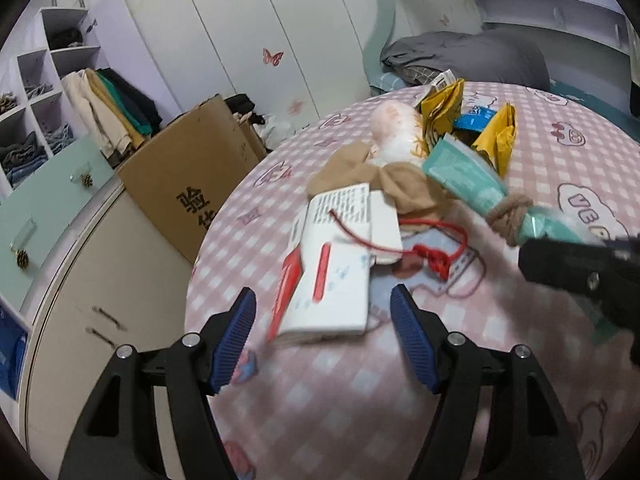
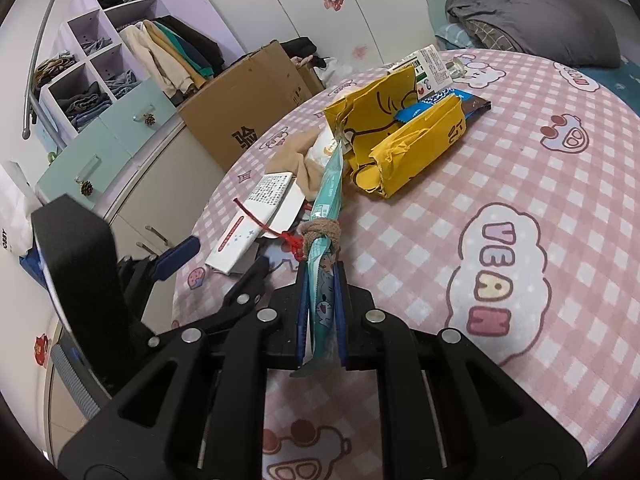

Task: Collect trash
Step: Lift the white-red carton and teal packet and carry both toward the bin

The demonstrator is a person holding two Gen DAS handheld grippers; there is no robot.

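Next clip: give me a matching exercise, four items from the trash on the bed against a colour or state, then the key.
Items:
1. teal wrapper
2. white box
3. yellow bag
4. left gripper

States:
A. open, holding nothing
B. crumpled, torn open
C. clamped in the right gripper, tan cloth knotted around it
D. red stripe, red cord across it

Pairs: 1-C, 2-D, 3-B, 4-A
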